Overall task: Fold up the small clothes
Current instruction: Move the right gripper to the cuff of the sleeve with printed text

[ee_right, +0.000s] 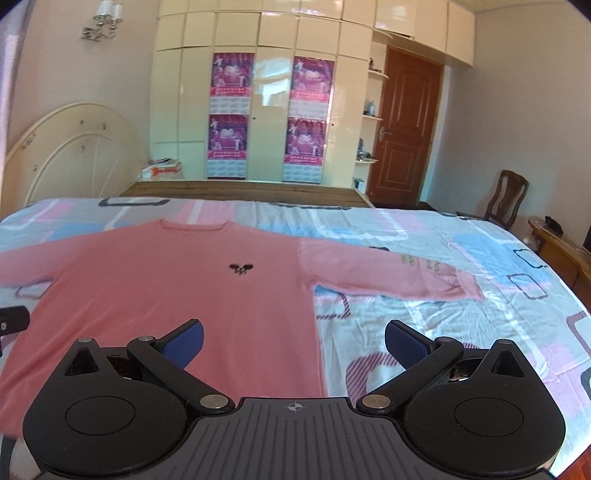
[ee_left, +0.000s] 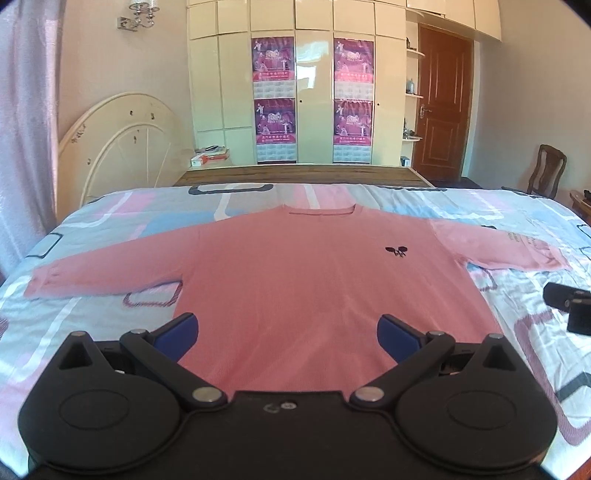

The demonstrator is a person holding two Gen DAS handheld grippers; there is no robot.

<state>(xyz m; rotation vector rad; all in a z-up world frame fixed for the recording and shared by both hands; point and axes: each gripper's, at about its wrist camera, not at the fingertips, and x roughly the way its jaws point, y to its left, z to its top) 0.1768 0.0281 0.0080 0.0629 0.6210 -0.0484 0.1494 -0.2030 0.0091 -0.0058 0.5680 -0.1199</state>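
One pink sweater [ee_left: 295, 280] is seen spread flat, front up, on a bed covered by a patterned sheet [ee_left: 535, 354] of pink, blue and white blocks. Its neckline is turned away from both grippers and its hem toward them; with both sleeves stretched out sideways, its long axis runs from cuff to cuff, across the line of the fingers. A small dark emblem [ee_left: 396, 252] is stitched on the chest.

The left gripper [ee_left: 287, 332] is held over the hem, its jaws spread wide with nothing between them but the sweater's body below. The right gripper [ee_right: 292, 341] is likewise spread wide and empty; the sweater's side edge passes between its jaws, one blue pad [ee_right: 184, 345] being over the cloth and the other over bare sheet. Whether either gripper touches the fabric cannot be told.

Nothing lies on the sweater. Beyond the jaws, one cream wardrobe [ee_left: 317, 92] bearing four magenta posters is seen, with one brown door [ee_left: 441, 107] beside it, one wooden chair [ee_left: 550, 170], one wall lamp [ee_left: 138, 14] and a rounded cream headboard [ee_left: 122, 147] leaning against the wall.
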